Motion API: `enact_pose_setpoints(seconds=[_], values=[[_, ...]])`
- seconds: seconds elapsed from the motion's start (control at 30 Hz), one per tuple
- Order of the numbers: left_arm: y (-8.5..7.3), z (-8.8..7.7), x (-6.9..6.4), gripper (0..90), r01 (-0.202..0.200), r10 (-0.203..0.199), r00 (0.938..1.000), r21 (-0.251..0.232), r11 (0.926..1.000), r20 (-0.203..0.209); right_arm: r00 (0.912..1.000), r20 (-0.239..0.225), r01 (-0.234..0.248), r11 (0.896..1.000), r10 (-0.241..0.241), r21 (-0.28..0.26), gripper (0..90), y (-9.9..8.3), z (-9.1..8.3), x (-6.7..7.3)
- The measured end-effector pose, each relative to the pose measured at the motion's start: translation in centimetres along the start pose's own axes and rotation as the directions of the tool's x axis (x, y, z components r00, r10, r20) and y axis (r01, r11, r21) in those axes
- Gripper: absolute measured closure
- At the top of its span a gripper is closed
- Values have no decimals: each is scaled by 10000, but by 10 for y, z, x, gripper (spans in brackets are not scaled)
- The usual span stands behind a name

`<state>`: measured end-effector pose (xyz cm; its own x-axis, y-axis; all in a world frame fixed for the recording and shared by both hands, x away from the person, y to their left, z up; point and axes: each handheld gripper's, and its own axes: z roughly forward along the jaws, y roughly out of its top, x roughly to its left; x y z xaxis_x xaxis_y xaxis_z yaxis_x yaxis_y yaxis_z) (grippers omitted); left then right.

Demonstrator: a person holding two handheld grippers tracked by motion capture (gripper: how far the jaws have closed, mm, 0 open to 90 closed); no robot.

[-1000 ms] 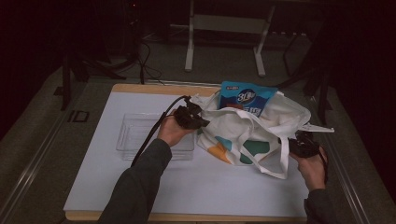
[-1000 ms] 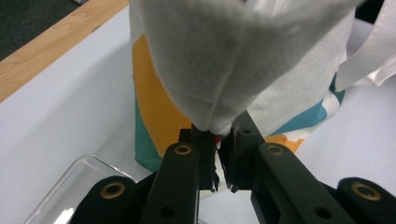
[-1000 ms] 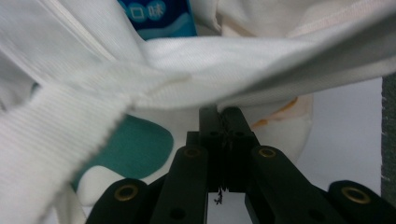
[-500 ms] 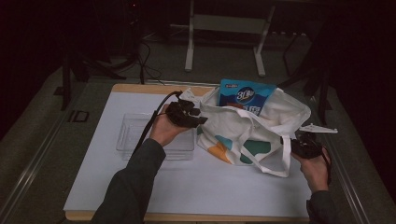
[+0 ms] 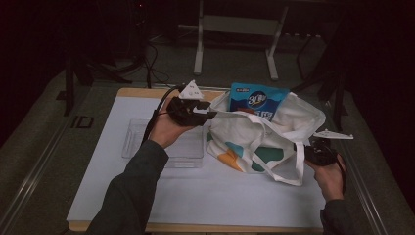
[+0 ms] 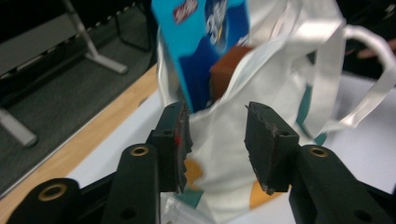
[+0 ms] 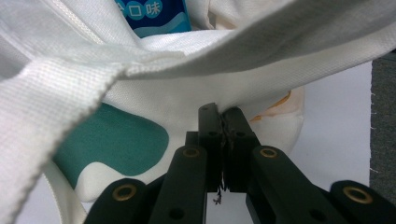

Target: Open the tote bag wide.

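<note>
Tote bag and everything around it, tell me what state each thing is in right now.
Tote bag: mouth open, lying on the table.
Blue packet: upright, sticking out of the bag.
Clear tray: empty.
Left claw: open, jaws just been opening, nothing pressed.
Right claw: shut on the bag's fabric.

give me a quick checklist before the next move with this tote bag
1. Right gripper shut on the tote bag: ok, jaws closed on the white fabric.
2. Left gripper free of the bag: ok, its jaws have just been opening, and the fabric lies beyond them, none pinched between the pads.
3. Blue snack packet seated in the bag: ok, upright, top poking out of the mouth.
4. Brown item beside the packet fully inside: cannot tell.
5. Clear tray out of the way: ok, left of the bag on the white mat.
</note>
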<state>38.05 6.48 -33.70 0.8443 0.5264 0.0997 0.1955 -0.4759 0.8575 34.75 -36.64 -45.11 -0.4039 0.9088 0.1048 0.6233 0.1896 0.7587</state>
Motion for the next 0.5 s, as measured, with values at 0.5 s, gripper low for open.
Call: enact_pose_setpoints(seconds=[0.5], values=[[26,56,-24,674,-1341,1293,9907,1465,9801,416,9999,-128,-52,9999,51,-104,880,-1,-1,-3]])
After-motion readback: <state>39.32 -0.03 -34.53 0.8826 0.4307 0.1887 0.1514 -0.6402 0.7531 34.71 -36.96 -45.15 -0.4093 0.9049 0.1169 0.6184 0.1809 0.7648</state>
